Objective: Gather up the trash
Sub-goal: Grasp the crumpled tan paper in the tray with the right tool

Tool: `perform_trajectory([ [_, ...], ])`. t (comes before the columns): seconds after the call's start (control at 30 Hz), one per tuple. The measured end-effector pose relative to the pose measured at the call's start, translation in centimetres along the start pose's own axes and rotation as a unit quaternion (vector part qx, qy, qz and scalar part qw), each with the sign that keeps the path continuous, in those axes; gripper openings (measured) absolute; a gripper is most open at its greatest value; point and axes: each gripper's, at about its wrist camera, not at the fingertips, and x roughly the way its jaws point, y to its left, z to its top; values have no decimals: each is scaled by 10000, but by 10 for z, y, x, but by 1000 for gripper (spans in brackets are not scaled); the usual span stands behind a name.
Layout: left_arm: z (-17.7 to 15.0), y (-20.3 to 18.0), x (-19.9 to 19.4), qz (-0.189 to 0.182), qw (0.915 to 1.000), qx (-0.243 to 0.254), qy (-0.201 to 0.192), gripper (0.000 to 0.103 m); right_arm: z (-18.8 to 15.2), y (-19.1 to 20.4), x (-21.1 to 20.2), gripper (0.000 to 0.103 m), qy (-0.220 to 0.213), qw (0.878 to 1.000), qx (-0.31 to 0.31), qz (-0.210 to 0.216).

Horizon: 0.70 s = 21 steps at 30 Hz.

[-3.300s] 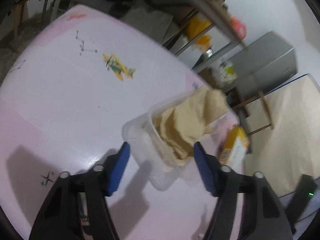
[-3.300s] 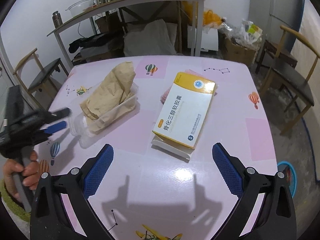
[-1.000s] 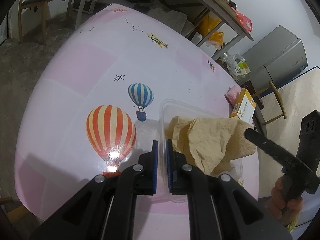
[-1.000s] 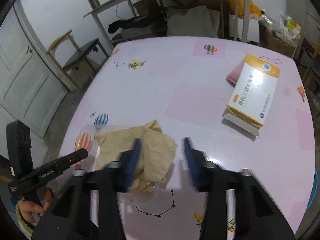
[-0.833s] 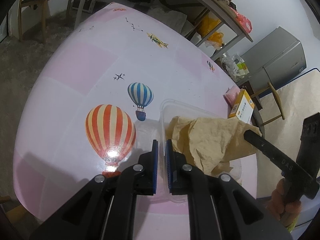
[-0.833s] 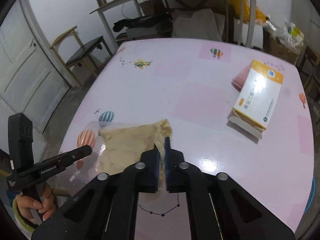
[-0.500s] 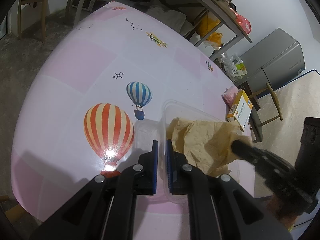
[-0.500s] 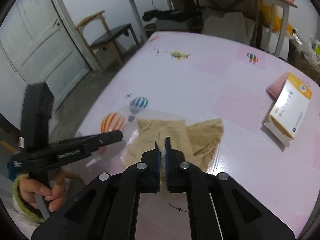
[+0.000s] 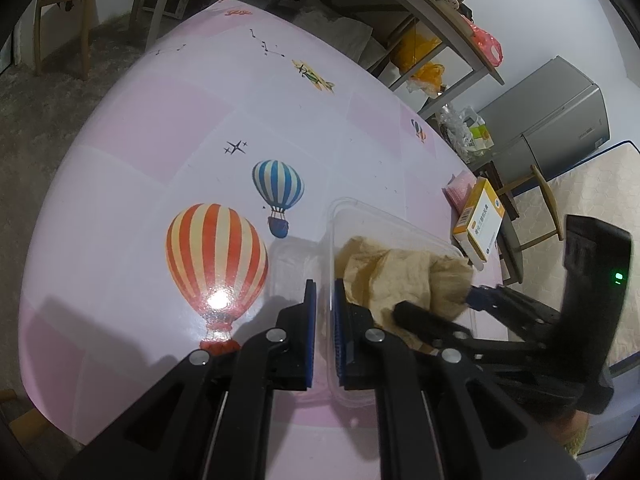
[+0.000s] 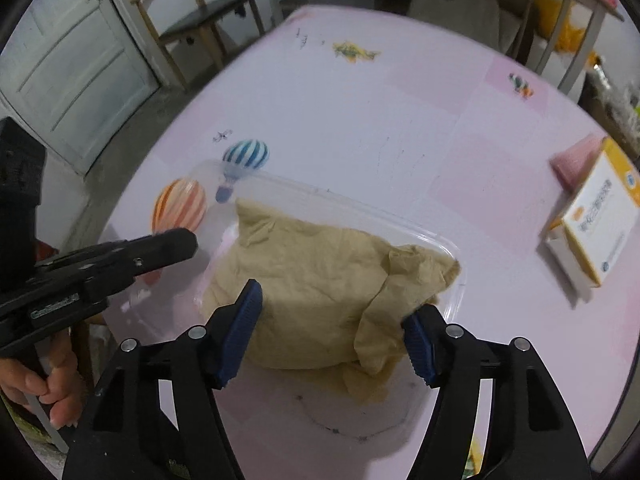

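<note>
Crumpled brown paper (image 10: 320,280) in clear container (image 9: 384,224): we see right hand-held gripper (image 10: 332,332) opening, straddling it; left hand-held gripper (image 9: 325,320) clamped on container's near wall.

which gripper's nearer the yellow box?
Right. The right gripper straddles the brown paper at the container end facing the box, jaws opening. The left gripper pinches the container's far wall.
</note>
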Motion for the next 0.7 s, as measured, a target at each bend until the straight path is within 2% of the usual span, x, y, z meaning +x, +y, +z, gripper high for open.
perform_trajectory([
  [0.1, 0, 1, 1, -27, 10000, -31, 25, 8, 2, 7, 9, 63, 234, 9995, -211, -67],
  [0.2, 0, 3, 1, -55, 10000, -49, 39, 8, 1, 16, 18, 61, 370, 9974, -479, -381],
  [0.47, 1, 8, 1, -128, 9998, -136, 93, 9, -1, 12, 18, 47, 446, 9973, -446, -376],
  [0.7, -1, 7, -1, -145, 9997, -164, 85, 9, 1, 4, 15, 12, 394, 9974, -233, -565],
])
